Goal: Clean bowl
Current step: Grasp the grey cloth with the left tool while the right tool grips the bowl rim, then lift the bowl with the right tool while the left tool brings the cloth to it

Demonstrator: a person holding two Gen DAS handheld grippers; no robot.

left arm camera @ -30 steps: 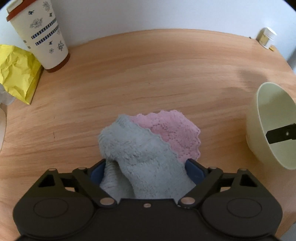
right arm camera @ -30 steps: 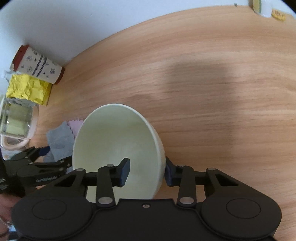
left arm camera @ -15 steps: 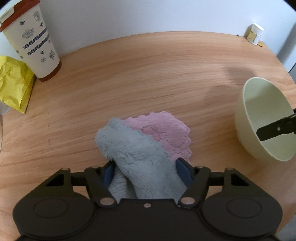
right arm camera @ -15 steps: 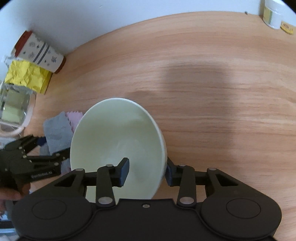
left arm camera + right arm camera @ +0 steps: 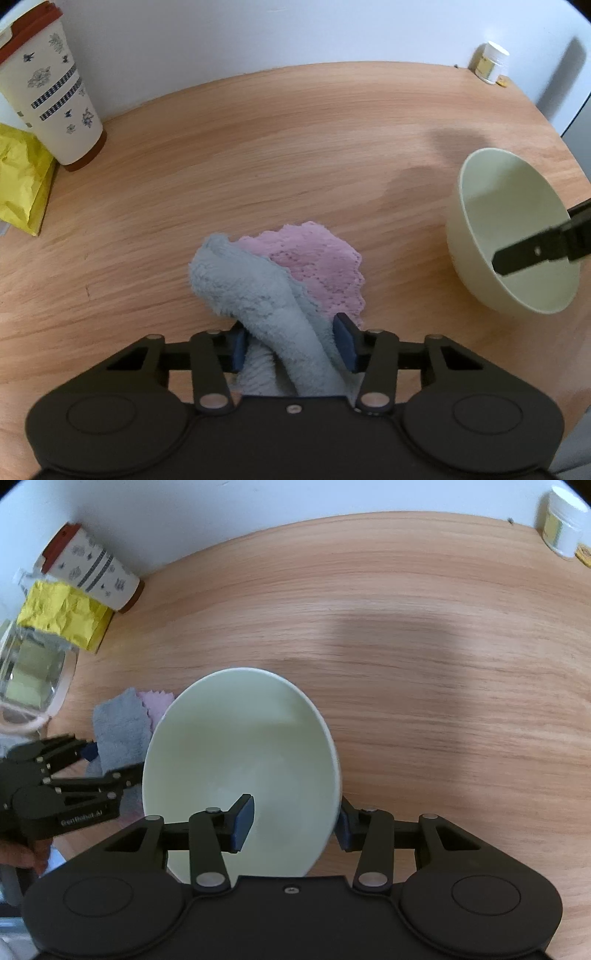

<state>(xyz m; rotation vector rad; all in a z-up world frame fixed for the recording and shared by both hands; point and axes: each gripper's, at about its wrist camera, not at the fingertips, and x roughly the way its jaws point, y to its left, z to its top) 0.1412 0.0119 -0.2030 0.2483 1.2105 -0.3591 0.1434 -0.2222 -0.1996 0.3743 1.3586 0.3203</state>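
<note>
Up comes the left gripper [image 5: 291,347] with the cloth [image 5: 258,291], further off the wooden table [image 5: 258,147] than a second ago, and the bowl [image 5: 513,229] has tipped more upright. Left jaws are pinching the grey-and-pink cloth, bunched between the pads. Right of the cloth, and apart from it, the pale green bowl hangs on the right gripper [image 5: 291,823], one finger inside the wall, one outside, clamped on the rim. That's a thin hold: press the cloth in hard and the bowl could twist or slip free.
</note>
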